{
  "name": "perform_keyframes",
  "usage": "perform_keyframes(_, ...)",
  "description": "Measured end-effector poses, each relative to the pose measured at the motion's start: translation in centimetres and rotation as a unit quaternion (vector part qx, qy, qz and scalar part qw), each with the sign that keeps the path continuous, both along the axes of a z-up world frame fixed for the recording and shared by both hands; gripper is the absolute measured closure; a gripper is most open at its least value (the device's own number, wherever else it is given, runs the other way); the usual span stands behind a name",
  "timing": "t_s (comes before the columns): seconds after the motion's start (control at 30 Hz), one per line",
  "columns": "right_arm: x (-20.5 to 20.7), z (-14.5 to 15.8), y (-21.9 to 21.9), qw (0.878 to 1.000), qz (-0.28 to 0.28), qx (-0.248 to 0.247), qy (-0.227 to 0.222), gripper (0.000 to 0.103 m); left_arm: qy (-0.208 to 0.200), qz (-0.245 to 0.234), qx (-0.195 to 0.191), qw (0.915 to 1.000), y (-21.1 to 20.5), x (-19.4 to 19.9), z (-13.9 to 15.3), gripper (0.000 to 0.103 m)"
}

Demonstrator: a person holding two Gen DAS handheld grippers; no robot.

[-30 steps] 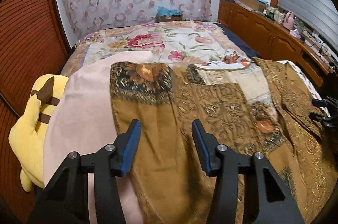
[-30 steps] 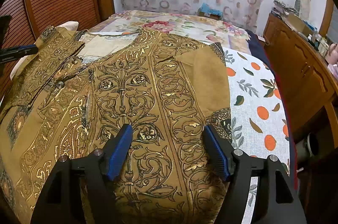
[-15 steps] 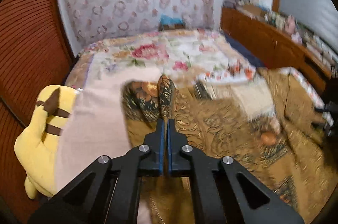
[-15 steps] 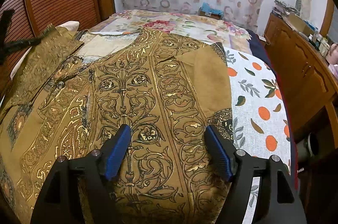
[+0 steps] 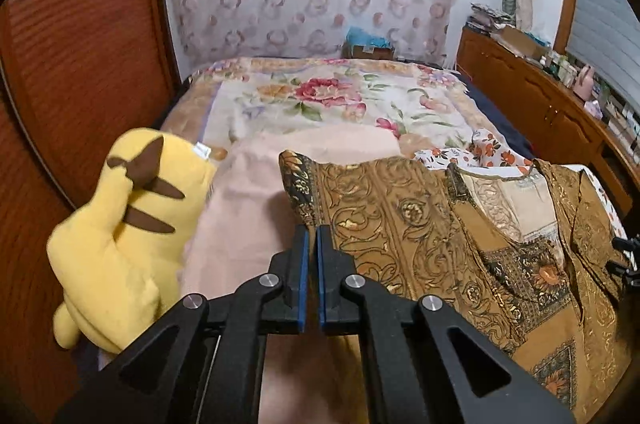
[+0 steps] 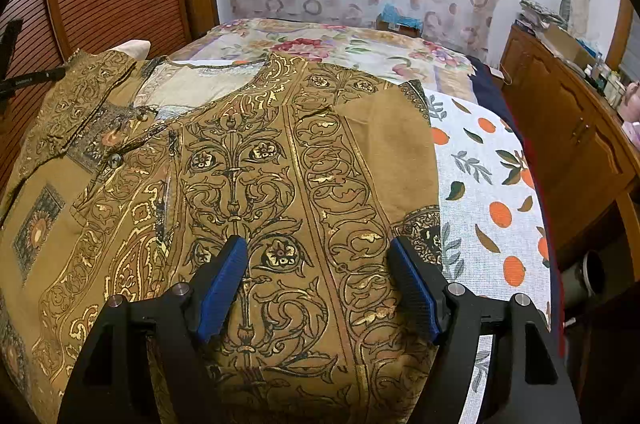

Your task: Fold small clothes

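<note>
Left tool (image 5: 311, 238) pinches the brown patterned shirt (image 5: 420, 224) sleeve; right tool (image 6: 320, 264) hangs spread above it.

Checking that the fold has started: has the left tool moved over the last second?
Yes. The left tool closed on the brown patterned shirt's sleeve edge and carried it right and across the shirt body; the yellow plush toy now sits closer in that view.

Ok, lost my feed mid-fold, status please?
Left gripper shut on brown shirt, sleeve edge lifted. Right gripper open above shirt. Yellow plush beside, not blocking.
</note>
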State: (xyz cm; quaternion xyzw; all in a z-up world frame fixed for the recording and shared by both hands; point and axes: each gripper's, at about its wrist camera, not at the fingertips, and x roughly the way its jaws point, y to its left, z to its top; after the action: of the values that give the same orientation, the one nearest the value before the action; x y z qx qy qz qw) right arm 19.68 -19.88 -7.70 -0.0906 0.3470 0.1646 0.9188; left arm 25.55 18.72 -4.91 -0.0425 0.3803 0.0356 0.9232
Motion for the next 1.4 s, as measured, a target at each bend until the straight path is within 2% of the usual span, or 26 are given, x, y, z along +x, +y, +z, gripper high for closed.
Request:
perform_keyframes(0.03, -0.1, 0.0, 0.0, 1.000, 0.000, 0.000, 0.000, 0.028, 0.003, 0.001, -0.006, 1.0000, 0.1, 0.1, -0.2, 0.087)
perform_keyframes(0.1, 0.0, 0.0, 0.0, 1.000, 0.000, 0.001, 0.000, 0.028, 0.005, -0.002, -0.017, 0.9998, 0.2, 0.1, -0.5, 0.081)
perform_keyframes(0.23, 0.2, 0.8, -0.5, 1.000, 0.004, 0.009, 0.005, 0.028, 0.011, -0.014, -0.015, 0.9997, -0.4, 0.2, -0.8, 0.079)
perform_keyframes(0.37, 0.3, 3.6, -1.6, 0.999, -0.008, 0.009, -0.031, 0.028, 0.011, -0.019, -0.017, 0.9996, -0.5, 0.4, -1.0, 0.079)
perform_keyframes(0.43, 1.3, 4.4, -2.2, 0.999, -0.011, 0.006, -0.034, 0.028, 0.011, -0.019, -0.017, 0.9996, -0.6, 0.4, -1.0, 0.079)
perform_keyframes(0.5, 3.2, 4.5, -3.3, 0.999, -0.015, 0.020, -0.021, 0.028, 0.009, -0.020, -0.019, 0.9996, -0.6, 0.5, -1.1, 0.079)
perform_keyframes(0.63, 7.2, 3.5, -5.7, 0.995, -0.034, 0.087, 0.028, 0.031, 0.008, -0.023, -0.021, 0.9995, -0.8, 0.7, -1.1, 0.079)
perform_keyframes(0.8, 9.8, 2.9, -5.8, 0.994, -0.050, 0.087, 0.042, 0.038, 0.007, -0.027, -0.028, 0.9992, -0.6, 0.9, -1.1, 0.079)
perform_keyframes(0.87, 10.7, 2.5, -5.0, 0.995, -0.050, 0.075, 0.049, 0.042, 0.003, -0.029, -0.029, 0.9991, -0.7, 1.0, -1.0, 0.079)
perform_keyframes(0.9, 11.1, 2.4, -4.6, 0.995, -0.048, 0.070, 0.053, 0.045, 0.002, -0.033, -0.028, 0.9991, -0.9, 0.9, -1.0, 0.083)
perform_keyframes(0.93, 11.3, 2.3, -4.1, 0.996, -0.049, 0.060, 0.047, 0.052, 0.006, -0.040, -0.026, 0.9988, -1.3, 1.1, -1.0, 0.101)
perform_keyframes(0.97, 11.5, 2.6, -3.6, 0.997, -0.045, 0.053, 0.045, 0.057, 0.014, -0.045, -0.034, 0.9983, -1.5, 1.2, -1.0, 0.101)
perform_keyframes(1.03, 11.8, 2.9, -2.4, 0.998, -0.031, 0.042, 0.043, 0.088, -0.002, -0.055, -0.040, 0.9977, -2.1, 0.6, -0.3, 0.101)
perform_keyframes(1.07, 11.9, 2.9, -2.0, 0.998, -0.026, 0.038, 0.042, 0.091, -0.013, -0.064, -0.035, 0.9973, -2.7, 0.1, 0.4, 0.101)
perform_keyframes(1.1, 11.7, 3.0, -1.6, 0.999, -0.023, 0.032, 0.036, 0.098, -0.022, -0.069, -0.035, 0.9968, -3.1, -0.4, 1.0, 0.101)
perform_keyframes(1.27, 8.4, 5.1, -1.1, 0.998, 0.000, 0.053, -0.027, 0.099, -0.062, -0.099, -0.038, 0.9924, -5.1, -3.8, 4.0, 0.101)
perform_keyframes(1.4, 3.9, 6.9, -1.6, 0.994, 0.009, 0.081, -0.070, 0.100, -0.086, -0.119, -0.042, 0.9884, -6.3, -6.9, 5.3, 0.101)
